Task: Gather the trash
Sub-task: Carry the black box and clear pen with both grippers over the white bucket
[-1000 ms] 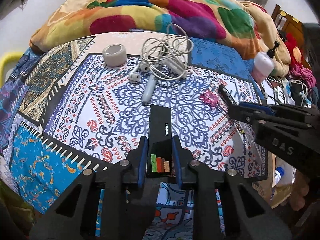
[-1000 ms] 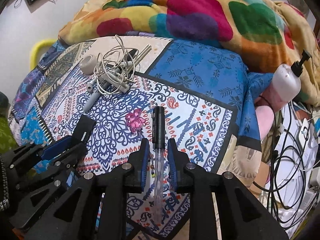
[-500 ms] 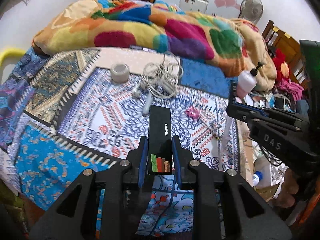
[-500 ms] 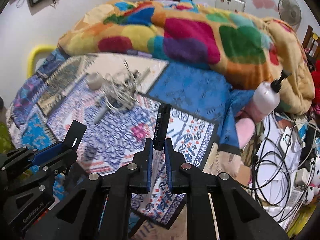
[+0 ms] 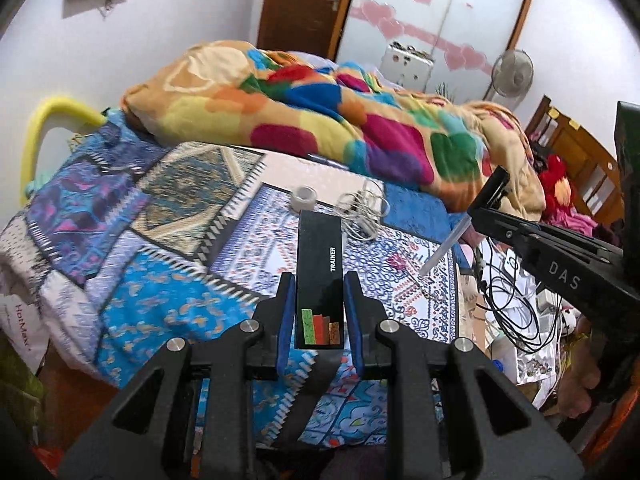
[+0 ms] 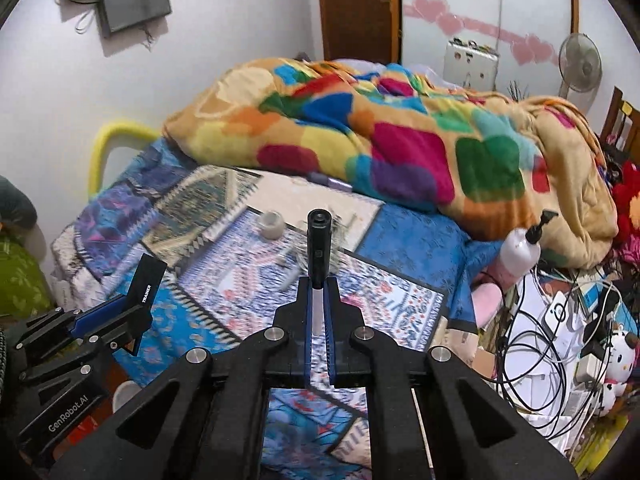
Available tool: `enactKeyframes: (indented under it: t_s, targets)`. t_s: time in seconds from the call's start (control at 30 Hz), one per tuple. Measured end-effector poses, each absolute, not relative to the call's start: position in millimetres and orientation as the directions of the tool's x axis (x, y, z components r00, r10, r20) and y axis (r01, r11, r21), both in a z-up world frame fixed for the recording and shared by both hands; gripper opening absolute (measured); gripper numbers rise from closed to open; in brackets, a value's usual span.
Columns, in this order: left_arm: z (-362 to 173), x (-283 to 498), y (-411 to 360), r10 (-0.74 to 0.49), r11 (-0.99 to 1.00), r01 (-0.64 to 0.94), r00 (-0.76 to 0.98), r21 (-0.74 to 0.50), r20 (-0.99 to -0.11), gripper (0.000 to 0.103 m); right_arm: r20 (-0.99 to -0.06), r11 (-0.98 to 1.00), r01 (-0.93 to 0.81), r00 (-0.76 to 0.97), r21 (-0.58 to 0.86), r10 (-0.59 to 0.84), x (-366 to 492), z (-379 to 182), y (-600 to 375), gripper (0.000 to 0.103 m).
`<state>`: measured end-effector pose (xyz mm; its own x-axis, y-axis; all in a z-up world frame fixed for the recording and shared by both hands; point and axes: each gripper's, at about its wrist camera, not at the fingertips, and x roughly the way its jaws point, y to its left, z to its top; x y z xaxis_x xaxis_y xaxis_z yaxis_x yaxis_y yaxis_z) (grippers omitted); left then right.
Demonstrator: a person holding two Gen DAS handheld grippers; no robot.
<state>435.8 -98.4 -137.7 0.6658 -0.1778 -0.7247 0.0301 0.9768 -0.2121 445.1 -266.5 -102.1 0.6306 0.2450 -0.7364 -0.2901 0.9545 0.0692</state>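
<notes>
My left gripper is shut on a black box marked TRAINER with coloured bars, held up above the patterned bedsheet. From the right wrist view the same box sticks up from the left gripper at the lower left. My right gripper holds a pen with a black cap and clear barrel, and its jaws are closing tight on the barrel. The left wrist view shows that pen slanting out of the right gripper, in the air over the bed's right side.
On the sheet lie a tape roll, a tangle of white cable and a small pink item. A colourful blanket is heaped behind. A pump bottle and loose cables crowd the bed's right side.
Both grippers have risen well above the bed with their objects. The pen came up off the sheet and the right jaws narrowed onto its barrel. The box stays gripped as before.
</notes>
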Motion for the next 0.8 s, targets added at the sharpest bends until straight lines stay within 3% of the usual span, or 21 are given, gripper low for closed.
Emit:
enactKeyframes:
  t_s: [0.8]
  targets:
    - [-108, 289, 78, 0.035, 0.942, -0.252, 0.729, -0.221, -0.683, 0.023, -0.72, 0.8, -0.596, 0.526, 0.067, 0.453, 345, -75, -91, 0.005]
